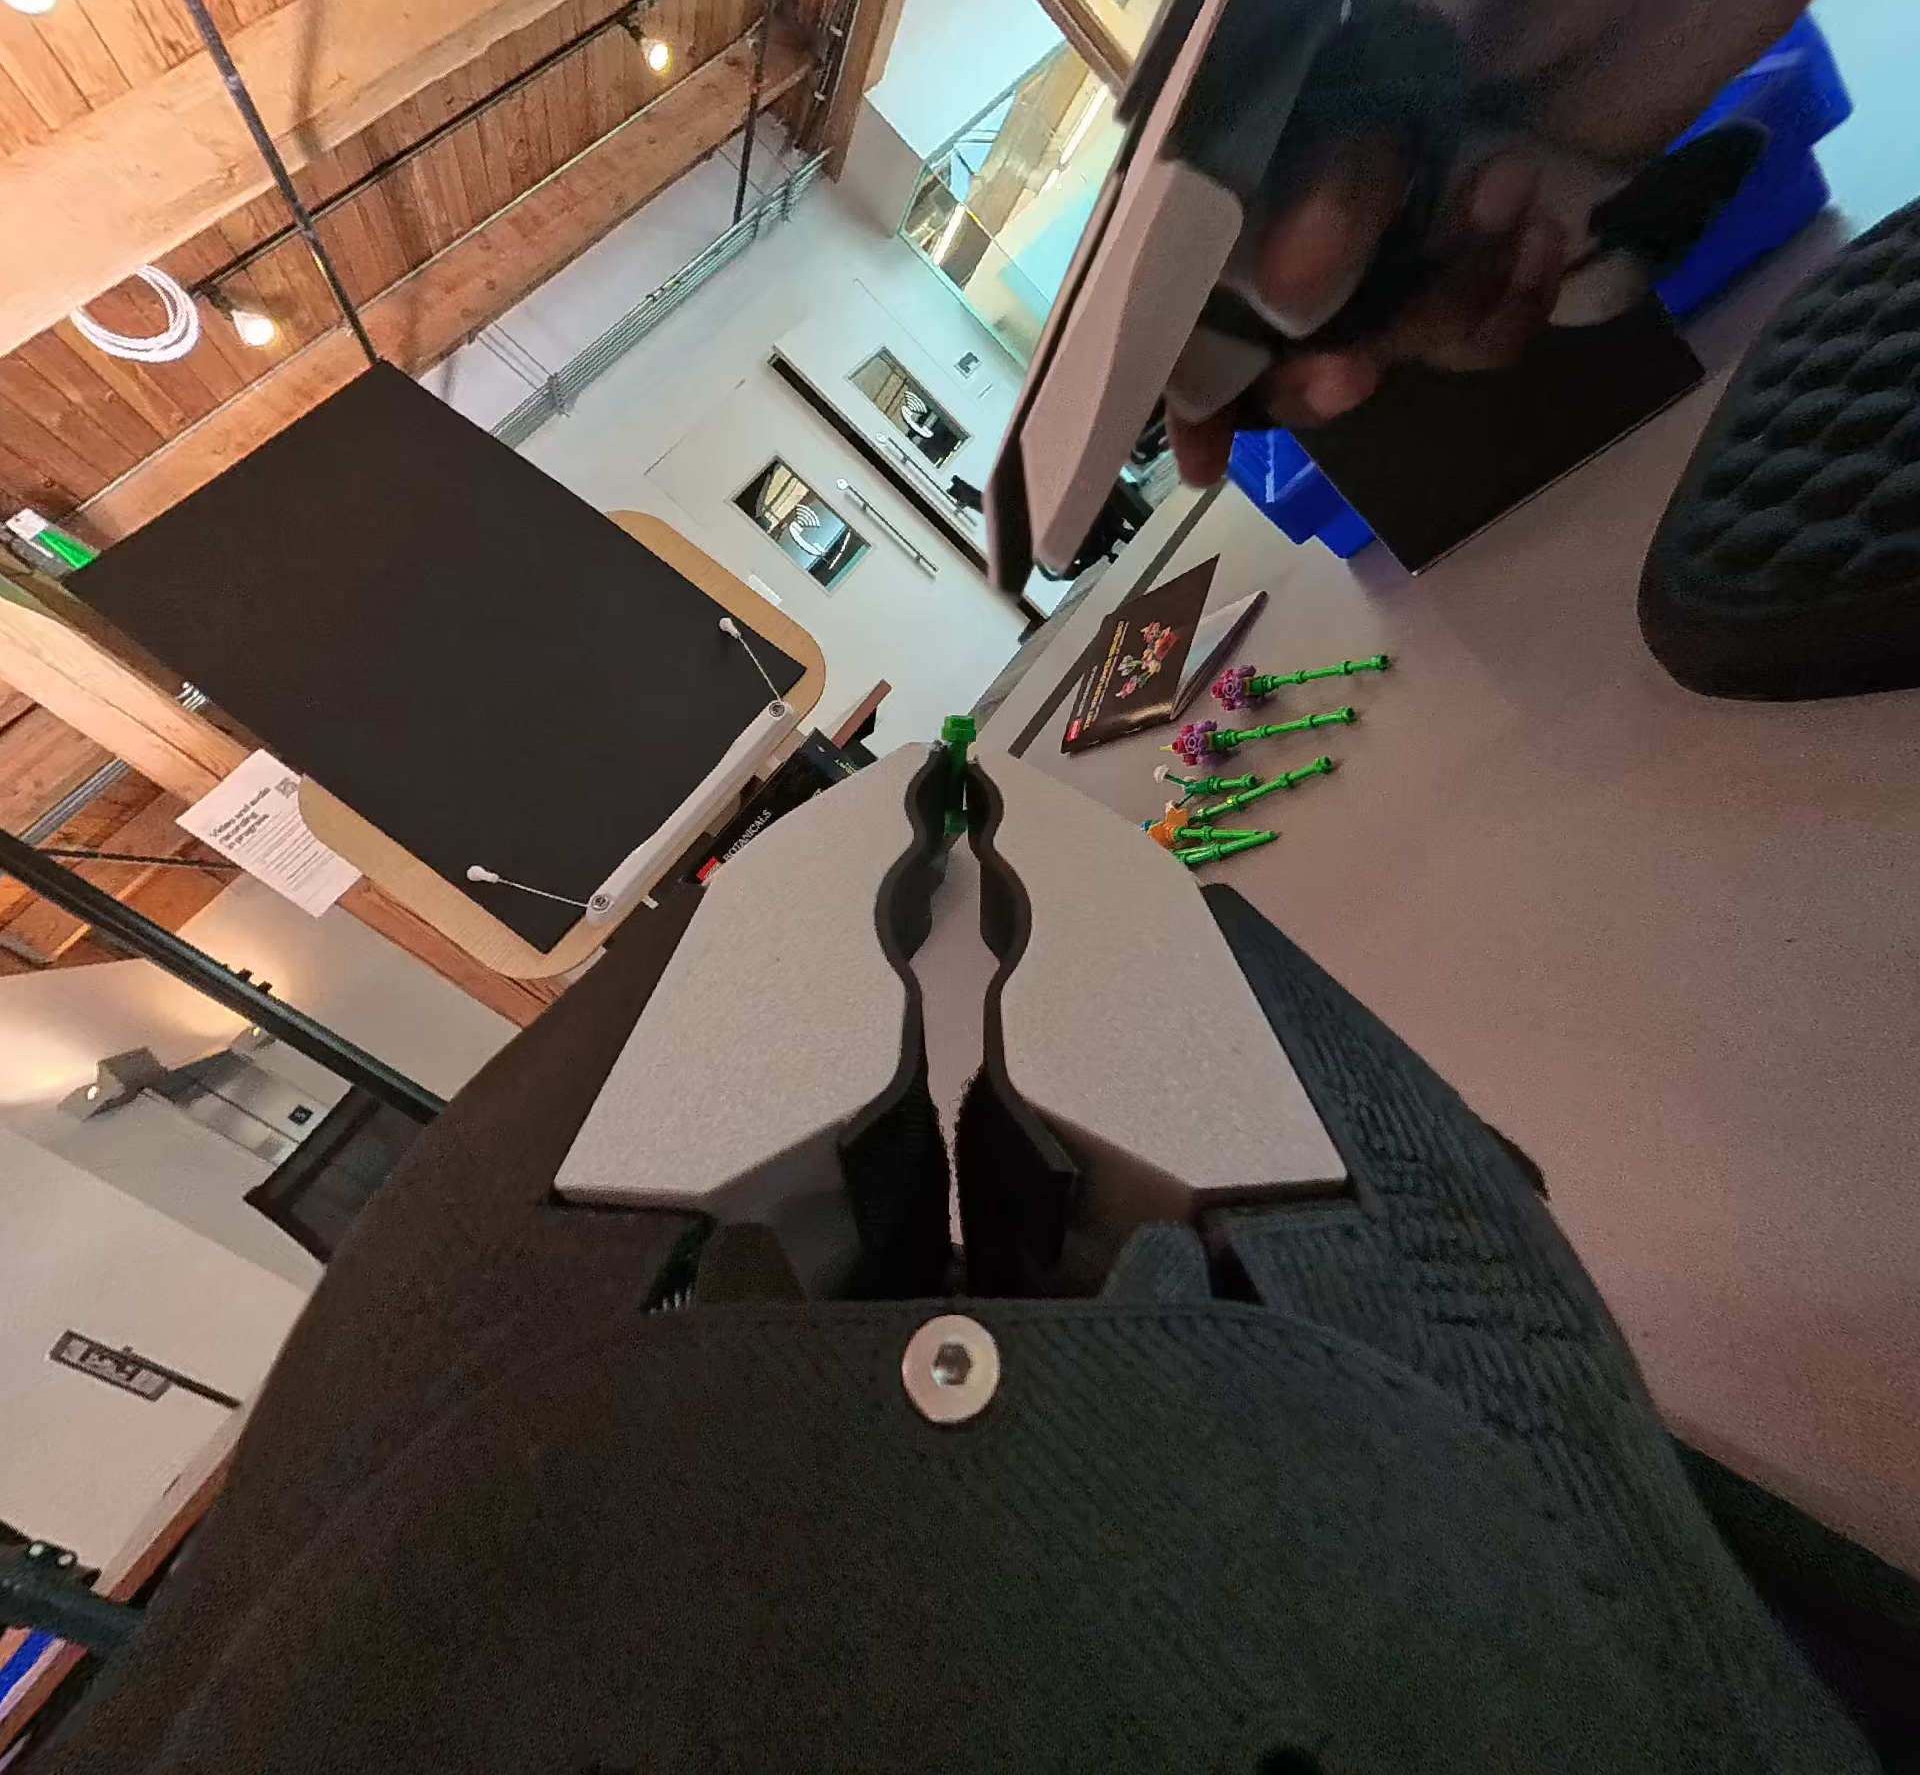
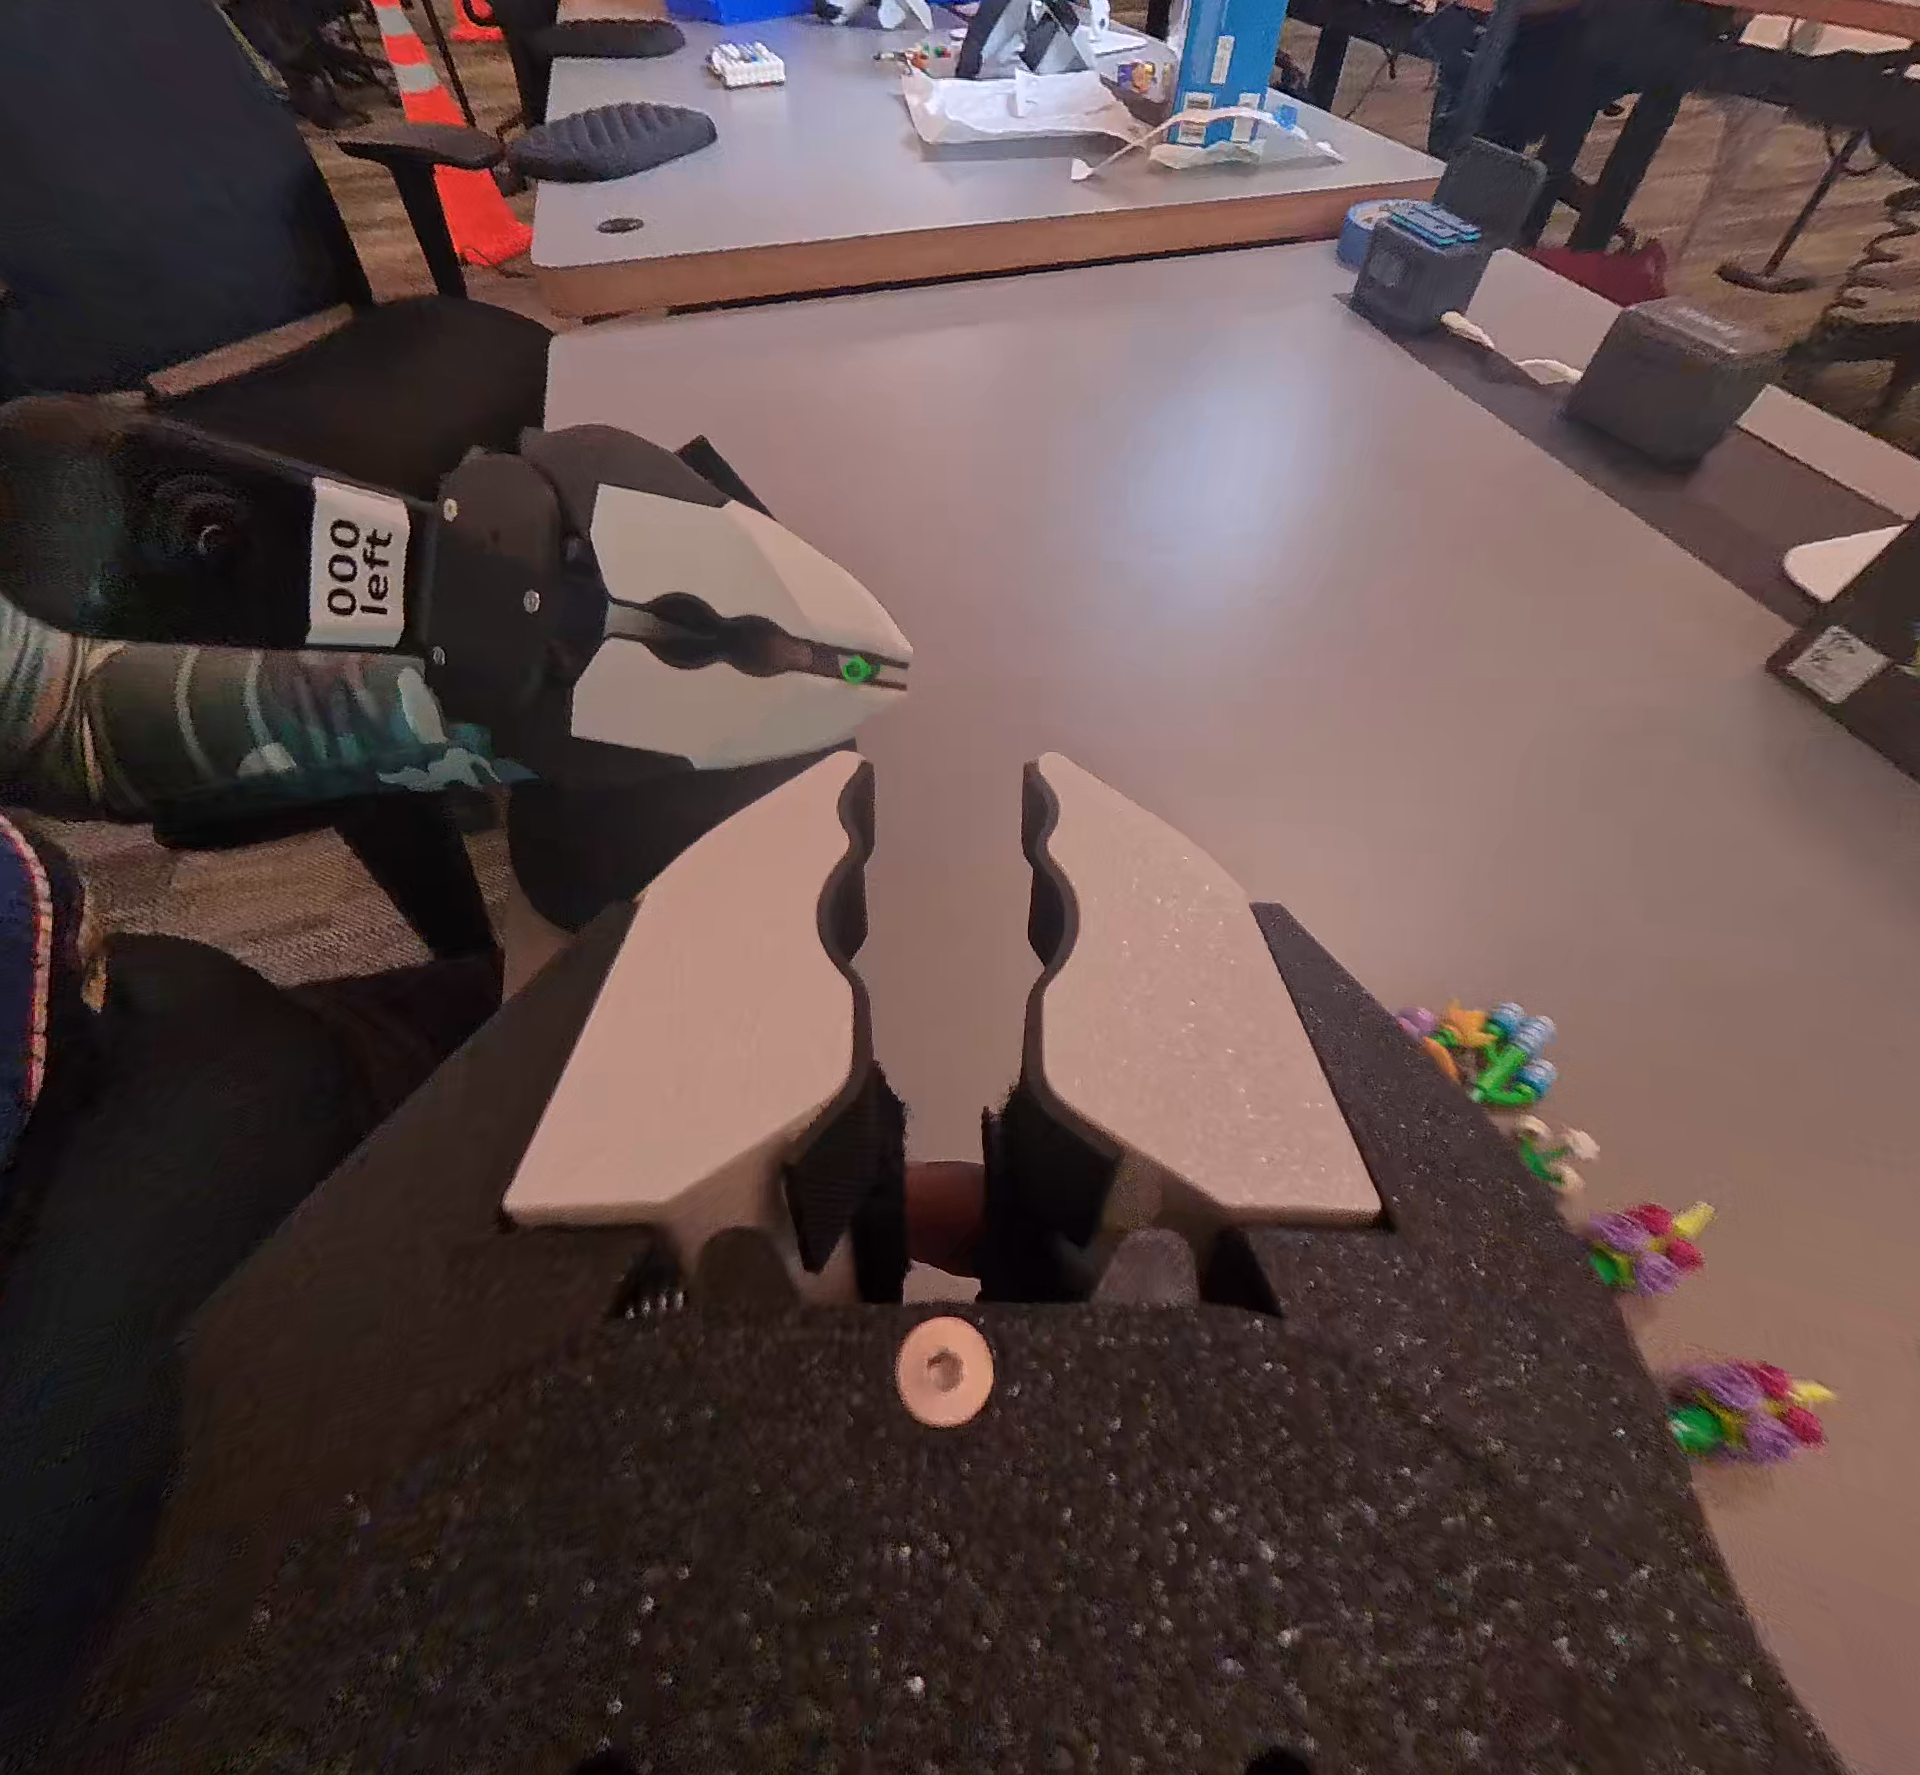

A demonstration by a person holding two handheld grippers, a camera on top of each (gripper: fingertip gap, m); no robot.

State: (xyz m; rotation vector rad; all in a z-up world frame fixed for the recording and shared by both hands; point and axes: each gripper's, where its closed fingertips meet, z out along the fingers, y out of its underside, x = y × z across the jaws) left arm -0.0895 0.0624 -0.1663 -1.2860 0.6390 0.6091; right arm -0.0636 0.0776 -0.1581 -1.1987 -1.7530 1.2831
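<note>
1. Your left tongs [image 2: 883,671] were clamped together on a small green stem piece [image 1: 954,780], pinched right at the tips, so only a short end poked out past them. They hung in the air off the left edge of the grey desk [image 2: 1299,582], over a black chair seat.
2. That green piece looked like hard toy-brick plastic: light, stiff and smooth. I judged it likely to twist or slip if gripped only at the very tip, so a hold farther down its shaft, seated in a scallop of the pads, seemed safer.
3. Your right tongs [image 2: 948,816] stood apart with nothing between them, just beside and below the left pair, pointing out over the bare middle of the desk.
4. To the right of them, brick-built flowers [image 1: 1247,749] lay in a row on the desk, green stems side by side, purple and orange heads at one end. They seemed fragile at the heads, so the stem looked the better place to take hold.
5. Beyond the flowers lay a dark booklet [image 1: 1138,676], flat on the desk.
6. Farthest right, blue bins [image 1: 1756,167] stood at the desk's far side.
</note>
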